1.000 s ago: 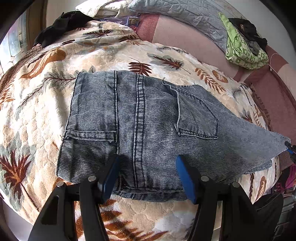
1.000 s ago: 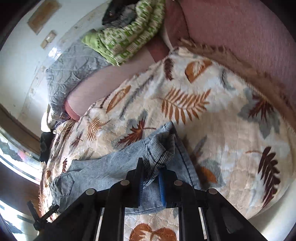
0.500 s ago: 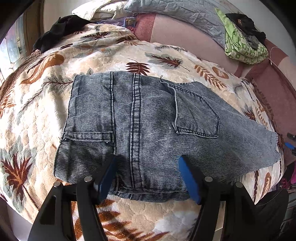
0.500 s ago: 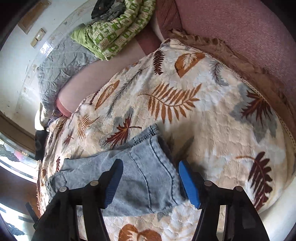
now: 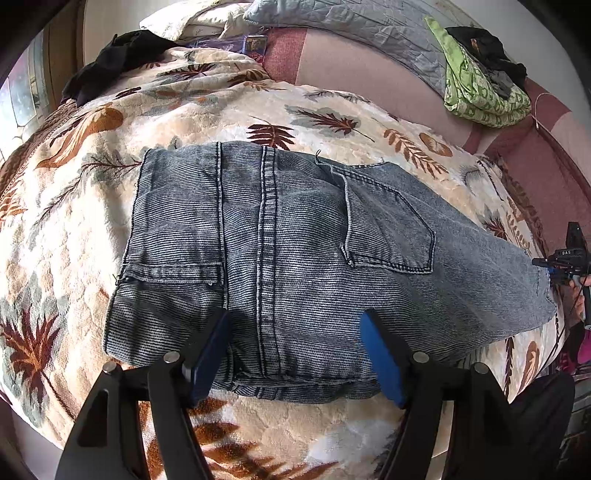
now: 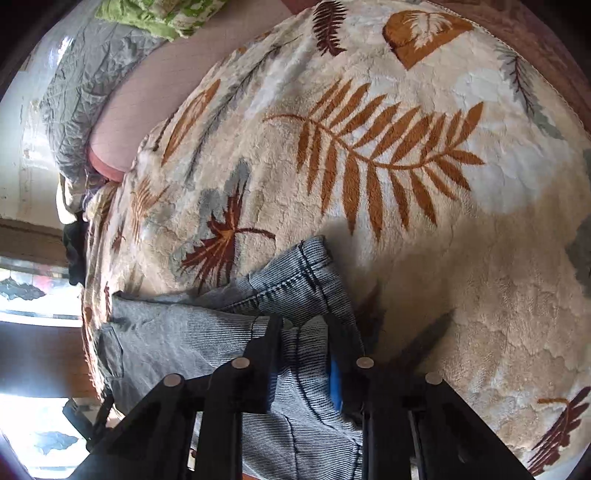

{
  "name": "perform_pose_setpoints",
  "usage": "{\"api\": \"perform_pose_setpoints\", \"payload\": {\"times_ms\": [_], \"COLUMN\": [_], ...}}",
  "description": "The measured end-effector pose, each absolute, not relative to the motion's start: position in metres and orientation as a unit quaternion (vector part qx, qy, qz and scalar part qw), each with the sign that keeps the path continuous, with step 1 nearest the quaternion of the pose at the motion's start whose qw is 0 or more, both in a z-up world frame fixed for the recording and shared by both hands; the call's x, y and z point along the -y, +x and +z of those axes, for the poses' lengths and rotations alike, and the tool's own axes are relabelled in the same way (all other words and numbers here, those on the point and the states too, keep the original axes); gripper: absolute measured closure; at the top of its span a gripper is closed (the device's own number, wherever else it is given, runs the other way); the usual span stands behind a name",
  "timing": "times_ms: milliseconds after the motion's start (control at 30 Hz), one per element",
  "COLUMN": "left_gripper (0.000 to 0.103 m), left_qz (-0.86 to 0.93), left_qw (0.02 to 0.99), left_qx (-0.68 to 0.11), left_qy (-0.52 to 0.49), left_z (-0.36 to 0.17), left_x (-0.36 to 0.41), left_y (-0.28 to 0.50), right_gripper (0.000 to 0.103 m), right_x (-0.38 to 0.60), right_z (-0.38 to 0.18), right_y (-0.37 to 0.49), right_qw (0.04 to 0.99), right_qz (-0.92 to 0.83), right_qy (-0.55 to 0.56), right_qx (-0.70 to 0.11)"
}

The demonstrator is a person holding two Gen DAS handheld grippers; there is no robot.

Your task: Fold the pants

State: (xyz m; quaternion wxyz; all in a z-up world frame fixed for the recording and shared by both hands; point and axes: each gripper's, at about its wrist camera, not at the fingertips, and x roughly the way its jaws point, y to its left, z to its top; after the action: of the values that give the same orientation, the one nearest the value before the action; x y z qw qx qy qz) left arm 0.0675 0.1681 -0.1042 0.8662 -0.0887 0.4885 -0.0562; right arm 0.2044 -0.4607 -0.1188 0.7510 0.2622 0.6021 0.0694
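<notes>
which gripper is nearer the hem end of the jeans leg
Right. The right gripper has just been closing its jaws on the hem end of the jeans, with denim between them. The left gripper hovers open over the waist end.

Pants [image 5: 280, 236] of washed grey-blue denim, finely ribbed, matt, with raised double-stitched seams and a frayed thread at the waistband; blanket [image 5: 229, 99] of thick plush fleece, cream with rust and grey leaf print, soft and slightly lumpy; sheet [image 5: 354, 62] of pink woven cloth, flat and matt; quilt [image 5: 373, 22] of grey stitched fabric, crinkled; green printed cloth [image 5: 476, 92], bunched; left gripper [image 5: 293, 350] of matt black plastic with smooth blue pads and dull silver metal pins; right gripper [image 6: 301, 354] likewise black plastic, one blue pad showing against the denim
</notes>
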Motion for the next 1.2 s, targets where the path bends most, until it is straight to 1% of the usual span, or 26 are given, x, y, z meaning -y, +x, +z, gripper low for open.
{"api": "perform_pose_setpoints", "payload": {"times_ms": [67, 100, 200, 233, 300, 333, 367, 400, 433, 567, 600, 633, 667, 700, 733, 767, 833, 867, 900, 967, 1033, 1067, 1100, 1167, 1200], "left_gripper": [0.03, 0.029, 0.027, 0.026, 0.022, 0.022, 0.022, 0.022, 0.022, 0.022, 0.021, 0.021, 0.021, 0.02, 0.02, 0.02, 0.02, 0.02, 0.02, 0.02, 0.02, 0.02, 0.02, 0.02, 0.02], "left_qz": [-0.055, -0.055, -0.053, -0.052, -0.051, -0.05, -0.047, -0.047, -0.047, -0.049, -0.048, -0.047, -0.046, -0.045, -0.044, -0.044, -0.045, -0.047, -0.048, -0.049, -0.042, -0.035, -0.029, -0.024, -0.023], "left_qw": [0.866, 0.866, 0.867, 0.867, 0.867, 0.867, 0.868, 0.869, 0.869, 0.869, 0.869, 0.869, 0.87, 0.87, 0.87, 0.87, 0.872, 0.872, 0.873, 0.875, 0.882, 0.886, 0.889, 0.892, 0.893], "left_qx": [-0.489, -0.489, -0.489, -0.49, -0.491, -0.491, -0.49, -0.49, -0.489, -0.489, -0.488, -0.488, -0.487, -0.487, -0.487, -0.486, -0.483, -0.481, -0.478, -0.472, -0.458, -0.451, -0.446, -0.439, -0.437], "left_qy": [-0.087, -0.087, -0.082, -0.078, -0.071, -0.067, -0.061, -0.057, -0.055, -0.063, -0.064, -0.065, -0.065, -0.065, -0.066, -0.068, -0.073, -0.077, -0.083, -0.097, -0.105, -0.103, -0.1, -0.102, -0.108], "left_z": [-0.104, -0.105, -0.105, -0.105, -0.106, -0.106, -0.106, -0.106, -0.106, -0.106, -0.106, -0.106, -0.106, -0.106, -0.105, -0.105, -0.104, -0.104, -0.103, -0.099, -0.094, -0.091, -0.088, -0.084, -0.083], "left_x": [-0.168, -0.167, -0.165, -0.163, -0.16, -0.158, -0.157, -0.156, -0.156, -0.158, -0.158, -0.158, -0.157, -0.157, -0.157, -0.158, -0.159, -0.16, -0.161, -0.164, -0.166, -0.166, -0.165, -0.162, -0.161], "left_y": [0.068, 0.068, 0.07, 0.071, 0.072, 0.072, 0.072, 0.071, 0.071, 0.071, 0.071, 0.071, 0.071, 0.071, 0.071, 0.071, 0.07, 0.07, 0.069, 0.067, 0.064, 0.063, 0.062, 0.061, 0.06], "right_gripper": [0.084, 0.087, 0.088, 0.088, 0.087, 0.086, 0.084, 0.075, 0.071, 0.07, 0.069, 0.065, 0.05, 0.032, 0.03, 0.03, 0.03, 0.03, 0.033, 0.033, 0.033, 0.03, 0.024, 0.021, 0.021], "right_x": [0.456, 0.453, 0.442, 0.439, 0.435, 0.436, 0.441, 0.448, 0.45, 0.455, 0.455, 0.452, 0.448, 0.441, 0.435, 0.429, 0.42, 0.42, 0.42, 0.414, 0.412, 0.41, 0.408, 0.403, 0.404], "right_z": [-0.102, -0.088, -0.049, -0.049, -0.071, -0.086, -0.103, -0.115, -0.116, -0.078, -0.066, -0.055, -0.049, -0.048, -0.05, -0.057, -0.093, -0.113, -0.121, -0.104, -0.081, -0.072, -0.069, -0.08, -0.094], "right_y": [0.203, 0.201, 0.195, 0.198, 0.208, 0.211, 0.212, 0.208, 0.203, 0.172, 0.163, 0.155, 0.147, 0.142, 0.137, 0.132, 0.133, 0.131, 0.128, 0.119, 0.107, 0.1, 0.094, 0.089, 0.089], "right_qw": [0.781, 0.804, 0.863, 0.866, 0.854, 0.849, 0.834, 0.822, 0.826, 0.869, 0.876, 0.879, 0.876, 0.869, 0.862, 0.854, 0.826, 0.811, 0.812, 0.828, 0.847, 0.859, 0.864, 0.86, 0.849], "right_qz": [0.064, 0.057, 0.054, 0.056, 0.041, 0.028, 0.023, 0.016, 0.009, -0.017, -0.011, 0.006, 0.035, 0.065, 0.089, 0.1, 0.087, 0.056, 0.048, 0.049, 0.067, 0.061, 0.06, 0.058, 0.048], "right_qy": [0.227, 0.208, 0.158, 0.149, 0.124, 0.115, 0.129, 0.145, 0.148, 0.141, 0.146, 0.161, 0.185, 0.205, 0.218, 0.231, 0.237, 0.226, 0.223, 0.22, 0.231, 0.224, 0.221, 0.219, 0.219], "right_qx": [-0.578, -0.555, -0.477, -0.474, -0.504, -0.516, -0.536, -0.55, -0.543, -0.474, -0.459, -0.448, -0.444, -0.447, -0.45, -0.454, -0.505, -0.536, -0.537, -0.514, -0.475, -0.456, -0.447, -0.458, -0.478]}}
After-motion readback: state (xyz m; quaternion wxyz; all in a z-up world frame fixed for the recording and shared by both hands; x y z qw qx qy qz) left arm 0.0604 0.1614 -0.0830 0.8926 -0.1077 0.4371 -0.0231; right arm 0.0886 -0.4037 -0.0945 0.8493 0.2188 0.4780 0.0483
